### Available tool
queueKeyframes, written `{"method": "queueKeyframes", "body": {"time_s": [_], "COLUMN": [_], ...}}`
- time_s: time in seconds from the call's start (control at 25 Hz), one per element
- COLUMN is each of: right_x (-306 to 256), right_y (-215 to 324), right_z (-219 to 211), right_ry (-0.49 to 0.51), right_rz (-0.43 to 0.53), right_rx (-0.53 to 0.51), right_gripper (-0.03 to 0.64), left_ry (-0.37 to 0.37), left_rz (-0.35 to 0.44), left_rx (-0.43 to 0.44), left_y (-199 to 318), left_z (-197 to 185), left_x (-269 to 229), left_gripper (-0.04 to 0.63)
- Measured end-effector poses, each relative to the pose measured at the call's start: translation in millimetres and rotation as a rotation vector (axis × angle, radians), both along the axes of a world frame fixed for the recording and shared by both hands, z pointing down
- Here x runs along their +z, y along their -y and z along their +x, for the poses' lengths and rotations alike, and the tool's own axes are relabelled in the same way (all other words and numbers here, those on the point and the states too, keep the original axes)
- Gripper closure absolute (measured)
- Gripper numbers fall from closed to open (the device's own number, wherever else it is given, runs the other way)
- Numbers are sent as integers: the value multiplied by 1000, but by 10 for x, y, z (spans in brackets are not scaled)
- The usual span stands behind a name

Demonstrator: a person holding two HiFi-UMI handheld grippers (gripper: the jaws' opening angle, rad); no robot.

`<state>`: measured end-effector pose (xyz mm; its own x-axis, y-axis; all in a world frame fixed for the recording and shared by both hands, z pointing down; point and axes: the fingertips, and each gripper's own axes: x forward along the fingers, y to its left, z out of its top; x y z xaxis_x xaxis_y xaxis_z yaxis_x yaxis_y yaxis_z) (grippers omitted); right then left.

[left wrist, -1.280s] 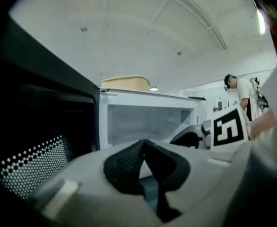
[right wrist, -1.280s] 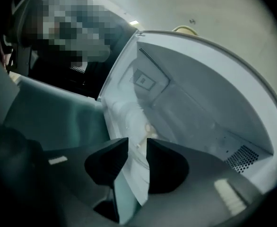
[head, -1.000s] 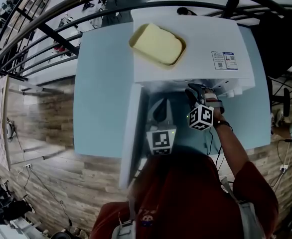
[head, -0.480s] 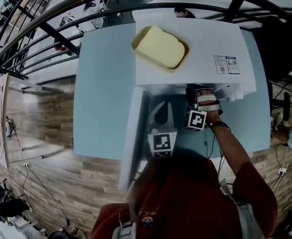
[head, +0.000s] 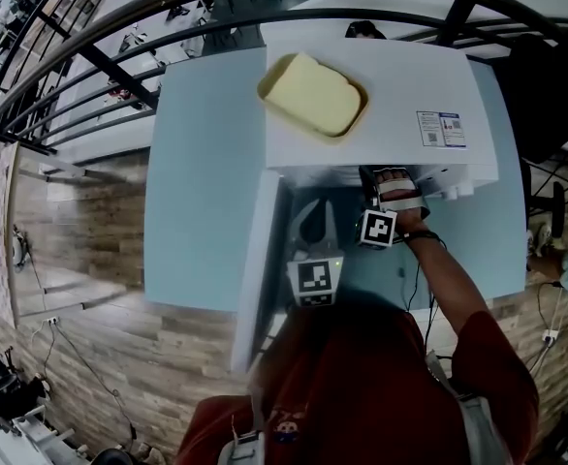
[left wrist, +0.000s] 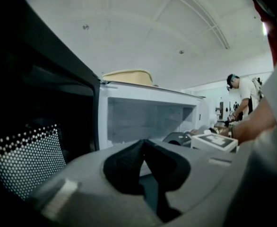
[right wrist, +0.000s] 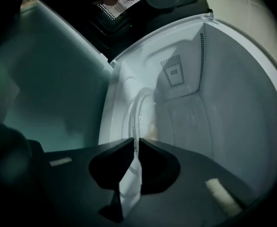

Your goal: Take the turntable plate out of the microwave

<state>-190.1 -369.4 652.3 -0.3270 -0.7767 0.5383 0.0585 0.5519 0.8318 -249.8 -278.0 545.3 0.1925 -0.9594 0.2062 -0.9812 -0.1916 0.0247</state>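
Note:
The white microwave [head: 400,76] stands with its door [head: 255,260] swung open to the left. In the right gripper view the clear glass turntable plate [right wrist: 134,119] lies on the cavity floor. Its near rim runs between the pads of my right gripper [right wrist: 136,143]. That gripper's jaws are closing and stand pinched on the rim. In the head view the right gripper [head: 379,192] reaches into the cavity mouth. My left gripper [left wrist: 143,145] is shut on nothing and hangs in front of the opening, beside the door [left wrist: 34,141].
A yellow tub [head: 313,93] sits on top of the microwave, also seen in the left gripper view as the tub [left wrist: 126,76]. The pale blue table [head: 197,163] carries the microwave. A person [left wrist: 238,96] stands in the background at the right.
My right gripper has pushed a little further into the microwave opening and rolled, its marker cube now turned. The left gripper has stayed where it was.

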Motion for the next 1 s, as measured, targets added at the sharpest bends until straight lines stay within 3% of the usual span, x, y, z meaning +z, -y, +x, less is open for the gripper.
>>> {"method": "queueKeyframes", "body": {"time_s": [0.2,1.0], "right_x": [5,-77], "right_y": [-72,-860], "right_z": [30,207], "right_ry": [-1,49], "right_rz": [-92,-165], "right_rx": [5,24], "right_gripper": [594,592], "left_ry": [15,-15], "left_rz": [16,2], "left_rx": [-4,4], "left_y": [-12,-90], "left_z": [-22,-3], "left_x": [-34,-1], "left_gripper": [597,597]}}
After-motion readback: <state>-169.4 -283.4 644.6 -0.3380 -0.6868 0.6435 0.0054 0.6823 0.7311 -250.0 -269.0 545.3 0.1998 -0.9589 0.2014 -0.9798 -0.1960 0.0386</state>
